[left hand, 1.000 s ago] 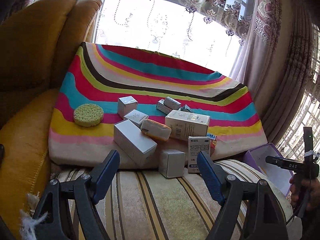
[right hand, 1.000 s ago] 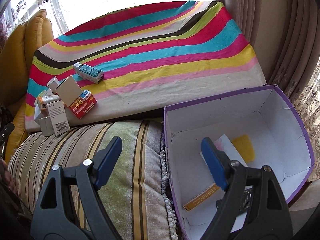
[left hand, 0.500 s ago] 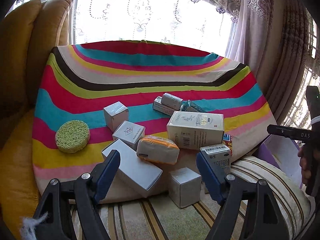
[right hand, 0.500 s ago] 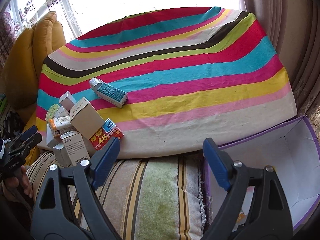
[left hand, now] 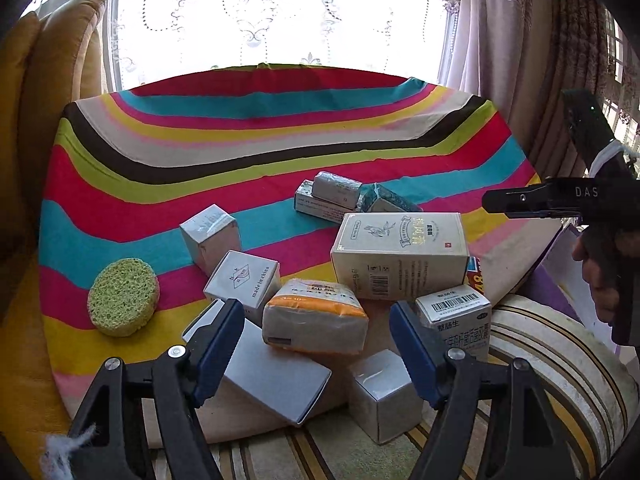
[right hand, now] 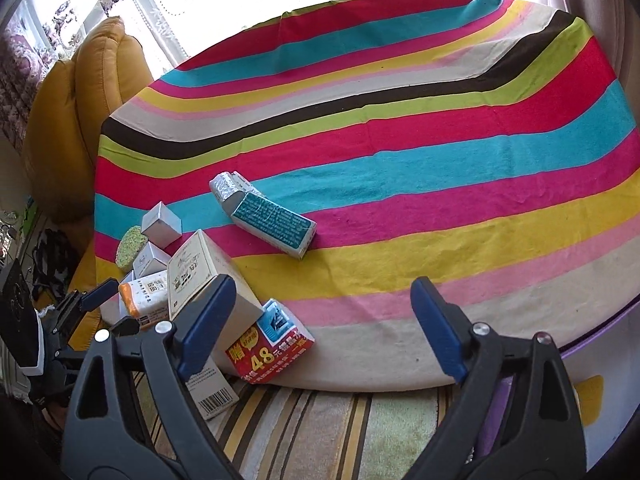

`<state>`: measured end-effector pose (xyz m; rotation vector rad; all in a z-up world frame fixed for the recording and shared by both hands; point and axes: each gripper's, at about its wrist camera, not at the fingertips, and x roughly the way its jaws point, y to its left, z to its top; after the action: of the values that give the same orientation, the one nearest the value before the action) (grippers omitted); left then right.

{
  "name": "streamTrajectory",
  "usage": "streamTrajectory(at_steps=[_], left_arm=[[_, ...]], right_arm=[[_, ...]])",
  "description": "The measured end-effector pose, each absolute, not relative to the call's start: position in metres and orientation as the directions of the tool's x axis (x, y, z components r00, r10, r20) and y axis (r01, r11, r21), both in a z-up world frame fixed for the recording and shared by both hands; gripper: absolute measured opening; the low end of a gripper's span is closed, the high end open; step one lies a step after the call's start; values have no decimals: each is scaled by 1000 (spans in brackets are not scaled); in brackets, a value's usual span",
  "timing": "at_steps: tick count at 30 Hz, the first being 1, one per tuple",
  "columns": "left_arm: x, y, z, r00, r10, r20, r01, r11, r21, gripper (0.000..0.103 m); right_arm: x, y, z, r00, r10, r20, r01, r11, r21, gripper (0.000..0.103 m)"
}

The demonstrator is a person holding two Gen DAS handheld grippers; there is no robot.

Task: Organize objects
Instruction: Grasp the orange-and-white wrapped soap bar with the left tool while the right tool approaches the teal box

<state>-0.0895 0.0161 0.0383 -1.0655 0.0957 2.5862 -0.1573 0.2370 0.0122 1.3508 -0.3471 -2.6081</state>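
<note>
Two tongs, both empty: left tongs [left hand: 316,340] closing, orange-topped wrapped packet [left hand: 316,320] lying between their tips; right tongs [right hand: 324,328] opening above the striped cloth [right hand: 400,152], red printed carton [right hand: 272,352] just beside.

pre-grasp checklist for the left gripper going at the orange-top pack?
1. Left gripper empty, jaws closing: ok.
2. Orange-top pack lined up between the jaws: ok.
3. Pack free of neighbours: not ok, it leans on the grey box.
4. Right gripper empty, jaws opening: ok.
5. Right gripper away from the pack: ok.
6. Purple bin has room: cannot tell.
</note>
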Motion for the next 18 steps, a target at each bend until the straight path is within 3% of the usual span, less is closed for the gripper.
streamTrajectory(at_steps=[6, 18], left_arm=[[-96, 22, 33, -640, 289, -713, -358, -932, -56, 54], [-92, 15, 37, -660, 320, -680, -356, -930, -92, 53]], right_arm=[[-178, 226, 3, -528, -318, -787, 55, -938, 342, 92], [-225, 212, -15, -426, -401, -811, -59, -882, 467, 95]])
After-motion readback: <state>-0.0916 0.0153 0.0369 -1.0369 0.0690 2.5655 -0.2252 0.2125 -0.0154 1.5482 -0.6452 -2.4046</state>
